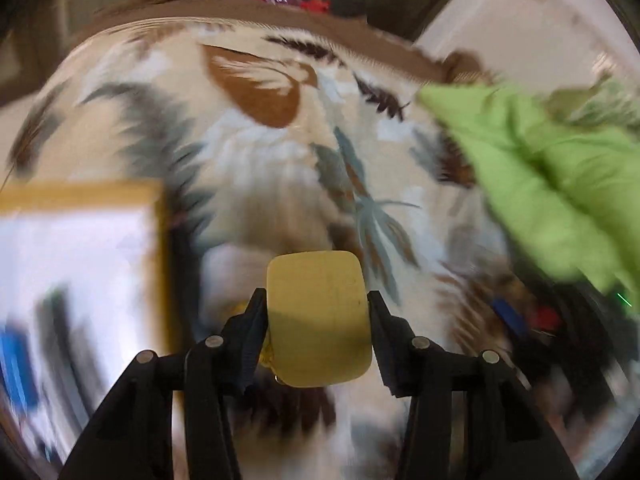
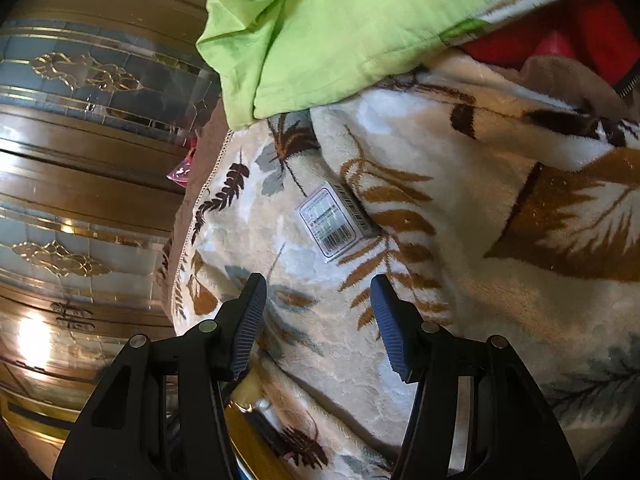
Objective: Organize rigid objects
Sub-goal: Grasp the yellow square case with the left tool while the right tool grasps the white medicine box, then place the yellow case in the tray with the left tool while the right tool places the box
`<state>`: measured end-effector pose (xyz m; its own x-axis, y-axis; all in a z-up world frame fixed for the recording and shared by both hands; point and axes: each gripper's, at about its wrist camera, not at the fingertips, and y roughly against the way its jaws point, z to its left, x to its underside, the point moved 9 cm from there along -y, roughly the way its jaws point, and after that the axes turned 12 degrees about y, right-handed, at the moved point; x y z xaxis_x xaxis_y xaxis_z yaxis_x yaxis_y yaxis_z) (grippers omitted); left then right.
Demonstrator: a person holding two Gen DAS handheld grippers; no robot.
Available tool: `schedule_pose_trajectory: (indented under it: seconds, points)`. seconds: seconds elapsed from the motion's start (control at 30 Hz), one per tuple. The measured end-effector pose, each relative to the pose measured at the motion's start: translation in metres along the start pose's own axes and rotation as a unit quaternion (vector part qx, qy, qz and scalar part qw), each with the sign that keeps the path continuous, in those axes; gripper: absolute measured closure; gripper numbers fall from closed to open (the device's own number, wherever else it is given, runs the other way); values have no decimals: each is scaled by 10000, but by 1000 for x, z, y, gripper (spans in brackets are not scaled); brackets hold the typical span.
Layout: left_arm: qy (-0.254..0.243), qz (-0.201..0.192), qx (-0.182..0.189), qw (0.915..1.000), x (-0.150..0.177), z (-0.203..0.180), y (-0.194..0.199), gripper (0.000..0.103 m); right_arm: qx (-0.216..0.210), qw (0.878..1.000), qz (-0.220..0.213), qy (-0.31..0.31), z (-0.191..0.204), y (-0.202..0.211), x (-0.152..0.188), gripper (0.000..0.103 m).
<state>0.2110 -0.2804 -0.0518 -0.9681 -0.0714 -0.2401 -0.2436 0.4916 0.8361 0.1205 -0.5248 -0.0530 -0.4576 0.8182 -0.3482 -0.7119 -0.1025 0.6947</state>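
Left gripper (image 1: 318, 316): clamped on flat yellow rounded-rectangle block (image 1: 318, 316), carried over leaf-patterned fleece blanket (image 1: 260, 168). Right gripper (image 2: 318, 320): wide, unloaded. Small barcoded white box (image 2: 338, 222) mid-blanket, unsorted. Progress: partial.

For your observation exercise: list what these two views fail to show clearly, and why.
- Left wrist: the white tray contents are motion-blurred.
- Left wrist: the yellow block in the left gripper hides the blanket behind it.
- Right wrist: the small box label print is too small to read.
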Motion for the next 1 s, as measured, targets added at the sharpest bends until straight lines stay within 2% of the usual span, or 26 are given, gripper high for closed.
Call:
schedule_pose_trajectory:
  seconds: [0.1,0.2,0.3,0.37,0.4,0.43,0.5,0.53,0.63,0.67,0.77,0.83,0.93,1.0]
  points:
    - [405,-66,478,9980,36,31,57,54,163,9990,-113,407,11,-1,-13,48]
    - [729,-166,673,9949,72,65,104,54,565,9930,-195,1023,24,-12,-30,48]
    - [860,-403,585,9938,99,97,144,54,1251,9816,-39,1444,15,-32,-28,48]
    - [952,-592,436,9927,104,118,161,54,1446,9788,165,1439,4,-51,-19,48]
    - [1014,-628,397,9921,108,128,168,54,1597,9766,219,1424,-3,-58,-15,51]
    - [1088,-656,362,9912,109,137,172,54,1749,9740,258,1420,-10,-61,-13,65]
    - [1288,-819,327,9877,109,154,181,54,1779,9739,222,1394,-8,-56,-10,66]
    - [1347,-887,353,9863,108,159,184,54,1645,9763,234,1389,0,-52,-7,66]
    - [1493,-984,344,9833,102,168,177,54,898,9828,233,1596,51,-30,12,66]
    - [1516,-1018,323,9827,98,169,174,54,414,9844,296,1683,79,-18,27,66]
    - [1599,-1053,215,9813,91,170,166,54,-575,9806,516,1804,140,0,69,66]
    - [1548,-1142,54,9813,85,169,165,54,-1206,9703,802,1939,183,3,112,66]
    - [1522,-1253,-133,9803,72,173,157,54,-1443,9535,1263,2324,225,-17,176,66]
    - [1546,-1226,-319,9798,69,181,147,54,-1152,9383,1535,2877,237,-38,211,66]
